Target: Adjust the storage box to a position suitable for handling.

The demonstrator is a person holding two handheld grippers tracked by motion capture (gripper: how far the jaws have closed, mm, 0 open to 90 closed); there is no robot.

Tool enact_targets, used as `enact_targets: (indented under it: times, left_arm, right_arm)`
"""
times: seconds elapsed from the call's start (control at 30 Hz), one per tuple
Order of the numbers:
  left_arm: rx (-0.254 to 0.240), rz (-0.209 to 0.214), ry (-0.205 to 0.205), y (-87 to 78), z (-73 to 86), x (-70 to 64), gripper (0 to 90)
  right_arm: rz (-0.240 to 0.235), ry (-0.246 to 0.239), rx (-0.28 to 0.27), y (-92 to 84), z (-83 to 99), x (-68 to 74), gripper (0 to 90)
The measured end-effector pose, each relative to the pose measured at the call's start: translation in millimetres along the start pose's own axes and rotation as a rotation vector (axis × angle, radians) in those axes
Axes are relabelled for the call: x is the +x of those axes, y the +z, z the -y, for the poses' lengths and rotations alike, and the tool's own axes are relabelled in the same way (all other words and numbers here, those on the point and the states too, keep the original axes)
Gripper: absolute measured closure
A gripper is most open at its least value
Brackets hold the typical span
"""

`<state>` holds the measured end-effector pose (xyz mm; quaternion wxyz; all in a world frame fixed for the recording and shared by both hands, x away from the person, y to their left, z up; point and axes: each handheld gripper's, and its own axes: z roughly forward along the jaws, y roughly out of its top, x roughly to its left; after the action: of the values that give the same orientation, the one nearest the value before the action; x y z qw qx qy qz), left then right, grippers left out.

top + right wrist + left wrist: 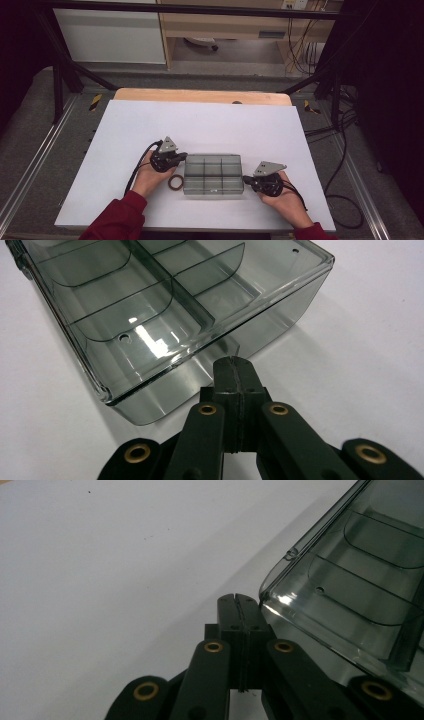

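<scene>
I had my left gripper (pixel 183 156) and my right gripper (pixel 245 178), both closed and empty, against opposite ends of the clear compartment box (pixel 213 174) on the white desk (pixel 200 125), so moving it was not yet done.

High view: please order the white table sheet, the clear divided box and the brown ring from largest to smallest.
1. white table sheet
2. clear divided box
3. brown ring
All lie on one surface, so nearness hardly distorts this.
</scene>
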<state>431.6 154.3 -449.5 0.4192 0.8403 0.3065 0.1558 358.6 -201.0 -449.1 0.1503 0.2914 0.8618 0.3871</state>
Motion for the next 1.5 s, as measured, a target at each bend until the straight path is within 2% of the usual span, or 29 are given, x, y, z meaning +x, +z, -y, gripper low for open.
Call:
enact_targets:
  times: [0.1,0.27,0.47,0.53,0.67,0.73,0.87,1.0,1.1,1.23,1.33,1.4,1.43,1.47,1.5]
  left_arm:
    - [0.005,0.000,-0.001,-2.3,1.5,-4.1,90.0]
    - [0.015,-0.004,0.015,-6.5,2.8,-9.5,89.9]
    - [0.003,-0.001,-0.013,-6.5,7.0,-10.0,89.9]
    - [-0.015,-0.010,-0.022,-6.7,8.6,-10.7,90.0]
    - [-0.041,-0.082,-0.045,-13.8,9.0,-11.9,89.9]
    - [-0.076,-0.098,-0.082,-21.3,10.6,-11.9,89.9]
    - [-0.123,-0.128,-0.105,-37.4,14.9,-14.9,89.9]
    - [-0.163,-0.166,-0.119,-53.2,19.9,-19.1,89.8]
    - [-0.187,-0.186,-0.145,-64.5,27.1,-21.1,88.8]
    - [-0.202,-0.217,-0.179,-74.8,33.3,-20.4,82.8]
    - [-0.212,-0.239,-0.194,-80.4,36.7,-21.2,73.2]
    - [-0.205,-0.263,-0.199,-82.2,39.0,-23.8,61.7]
    - [-0.203,-0.270,-0.200,-83.1,40.2,-24.9,49.8]
    - [-0.206,-0.274,-0.204,-84.0,42.0,-26.4,49.8]
    - [-0.205,-0.278,-0.209,-85.2,44.1,-27.9,44.3]
  right_arm:
    - [0.015,-0.014,0.006,-3.2,0.4,7.0,90.0]
    - [0.018,-0.011,0.006,-6.8,3.8,13.5,90.0]
    - [0.015,-0.001,0.001,-6.7,4.4,13.8,90.0]
    - [0.019,0.003,-0.002,-6.8,4.5,13.8,90.0]
    - [0.049,0.035,-0.023,-9.5,3.6,10.9,90.0]
    - [0.070,0.058,-0.046,-12.5,3.7,7.8,90.0]
    - [0.111,0.093,-0.087,-17.9,4.3,3.3,90.0]
    - [0.125,0.121,-0.125,-21.6,4.4,1.0,89.4]
    - [0.133,0.133,-0.149,-23.2,4.3,0.1,83.6]
    - [0.160,0.165,-0.170,-23.7,3.7,-1.6,68.5]
    - [0.193,0.191,-0.176,-24.2,3.8,-4.0,55.5]
    - [0.219,0.216,-0.183,-24.5,3.9,-6.1,45.4]
    - [0.244,0.228,-0.193,-24.8,3.5,-7.5,36.8]
    - [0.244,0.228,-0.193,-24.8,3.5,-7.5,36.8]
    - [0.254,0.235,-0.200,-25.2,3.1,-7.9,32.7]
